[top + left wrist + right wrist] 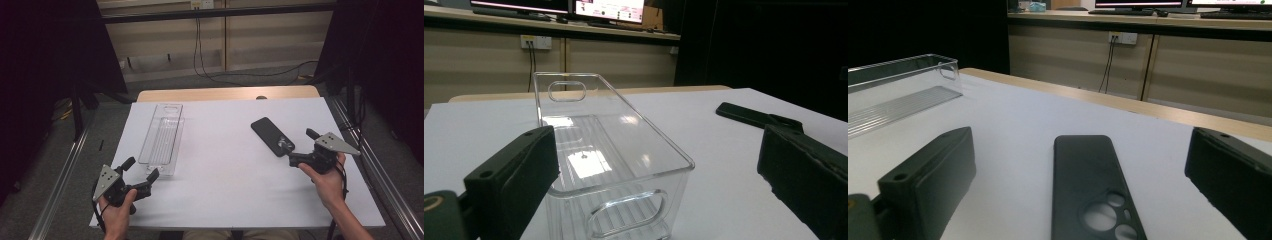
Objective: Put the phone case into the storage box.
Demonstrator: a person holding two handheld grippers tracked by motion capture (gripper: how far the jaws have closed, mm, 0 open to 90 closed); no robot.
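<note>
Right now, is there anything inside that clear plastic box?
No. The box looks empty: through its clear walls I see just its ribbed floor and reflections. The phone case lies apart on the table.

The phone case (1091, 185) ran off the right gripper view's bottom edge — its camera end cut short; the clear bin (895, 90) left at the side.

At the lower left of the high view, the person's left hand (116, 212) holds the left gripper (141, 170), jaws spread wide and angled up-right. At right of centre, the right hand (327, 182) grips the right gripper (301, 146), jaws parted, pointing left.
</note>
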